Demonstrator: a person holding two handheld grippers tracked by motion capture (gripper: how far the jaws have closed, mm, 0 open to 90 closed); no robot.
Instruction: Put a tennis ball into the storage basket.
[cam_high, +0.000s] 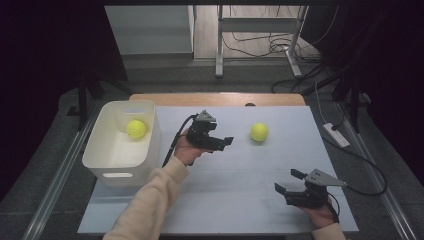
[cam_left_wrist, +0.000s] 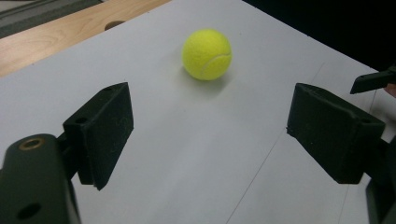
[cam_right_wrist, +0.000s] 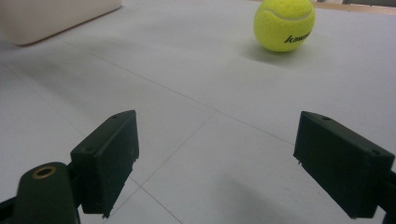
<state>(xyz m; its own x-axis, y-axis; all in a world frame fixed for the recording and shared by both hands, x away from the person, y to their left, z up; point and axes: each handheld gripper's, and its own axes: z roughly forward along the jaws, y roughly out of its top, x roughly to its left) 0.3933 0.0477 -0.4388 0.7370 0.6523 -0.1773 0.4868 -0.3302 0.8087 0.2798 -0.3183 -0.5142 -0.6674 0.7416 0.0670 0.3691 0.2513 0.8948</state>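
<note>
High view: a white sheet (cam_high: 235, 180) covers the counter (cam_high: 220, 98), seen from above with the person's arms coming in from the bottom edge.
Ball: a yellow tennis ball (cam_high: 259, 132) lies on the sheet, right of centre and towards the far edge, touching neither gripper.
Left gripper (cam_high: 226, 142): held over the middle of the sheet, pointing right at the ball and near it, with bare sheet between.
Left fingers (cam_left_wrist: 103, 130): apart, nothing between them; in the left gripper view the ball (cam_left_wrist: 207, 54) sits ahead, a little left of the middle of the gap.
Right gripper (cam_high: 288, 182): low over the near right part of the sheet, well apart from the ball, pointing left.
Right fingers (cam_right_wrist: 109, 156): apart and holding nothing; in the right gripper view the ball (cam_right_wrist: 284, 24) lies far ahead near the top edge, dark lettering on its side.
Bin: a white plastic bin (cam_high: 119, 167) stands on the left edge of the sheet, open at the top, a slot handle in its near wall.
Second ball: another yellow tennis ball (cam_high: 136, 129) rests inside the bin, by its far right corner.
Sleeves: a cream sleeve (cam_high: 150, 200) covers the left forearm, which reaches up from the bottom to the middle of the sheet.
Surroundings: dark floor around the counter, with cables (cam_high: 360, 165) trailing off to the right.
</note>
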